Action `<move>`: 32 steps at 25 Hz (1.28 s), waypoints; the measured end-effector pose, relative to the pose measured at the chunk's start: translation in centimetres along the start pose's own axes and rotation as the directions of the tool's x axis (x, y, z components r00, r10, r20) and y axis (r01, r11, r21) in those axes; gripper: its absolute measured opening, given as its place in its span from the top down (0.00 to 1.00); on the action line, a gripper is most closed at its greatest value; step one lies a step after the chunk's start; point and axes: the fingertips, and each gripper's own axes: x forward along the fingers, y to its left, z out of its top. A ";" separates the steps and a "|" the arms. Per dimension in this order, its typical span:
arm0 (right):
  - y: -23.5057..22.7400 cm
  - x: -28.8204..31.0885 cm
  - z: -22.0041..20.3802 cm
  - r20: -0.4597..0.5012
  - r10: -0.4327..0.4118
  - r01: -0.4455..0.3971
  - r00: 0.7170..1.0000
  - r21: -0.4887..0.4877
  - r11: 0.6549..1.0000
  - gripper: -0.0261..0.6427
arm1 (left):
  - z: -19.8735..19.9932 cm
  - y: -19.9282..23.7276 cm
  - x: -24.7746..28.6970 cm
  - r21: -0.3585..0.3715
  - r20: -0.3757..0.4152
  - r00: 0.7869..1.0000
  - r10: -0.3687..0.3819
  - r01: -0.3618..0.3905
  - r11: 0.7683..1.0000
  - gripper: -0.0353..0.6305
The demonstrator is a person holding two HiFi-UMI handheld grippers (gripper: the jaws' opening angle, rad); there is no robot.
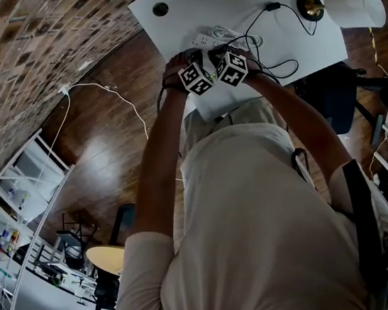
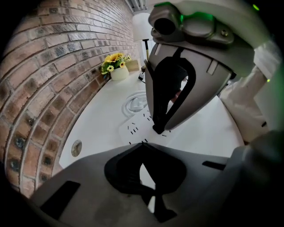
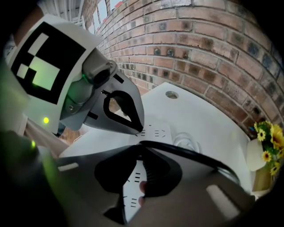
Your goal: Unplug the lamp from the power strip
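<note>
The power strip is white and long, with small dark slots. It lies flat on the white bench. Well off to its right stands the lamp, with a white shade and a round black foot. Its black cord runs back toward the strip and ends at the tips of the right tool.

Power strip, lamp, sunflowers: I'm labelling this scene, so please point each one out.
power strip [image 2: 133, 127], left gripper view, on its white socket face.
lamp [image 1: 354, 6], head view, on its white shade.
sunflowers [image 2: 114, 58], left gripper view, on the yellow blooms.
</note>
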 end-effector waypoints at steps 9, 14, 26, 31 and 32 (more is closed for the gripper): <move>-0.1 -0.4 0.1 0.006 0.013 -0.013 1.000 0.029 1.000 0.90 | 0.3 -0.1 0.0 0.127 -0.053 0.997 0.062 -0.055 0.990 0.96; -0.2 -0.7 0.1 0.022 0.031 -0.032 0.999 0.056 0.998 0.90 | 0.5 -0.2 0.0 0.200 -0.078 0.993 0.092 -0.075 0.977 0.97; -0.9 -3.8 -0.6 0.047 0.031 -0.040 0.998 0.204 0.978 0.89 | 0.3 -0.2 0.3 0.124 -0.061 0.995 0.081 -0.073 0.990 0.97; -0.8 -4.0 -2.1 0.028 0.025 -0.031 0.999 0.219 0.975 0.89 | 0.1 0.0 -0.2 0.000 -0.055 0.997 0.052 -0.052 0.999 0.96; -0.7 -4.1 -2.2 0.027 0.029 -0.035 0.999 0.217 0.976 0.89 | 0.3 0.0 -0.6 -0.036 -0.035 0.998 0.058 -0.059 0.998 0.95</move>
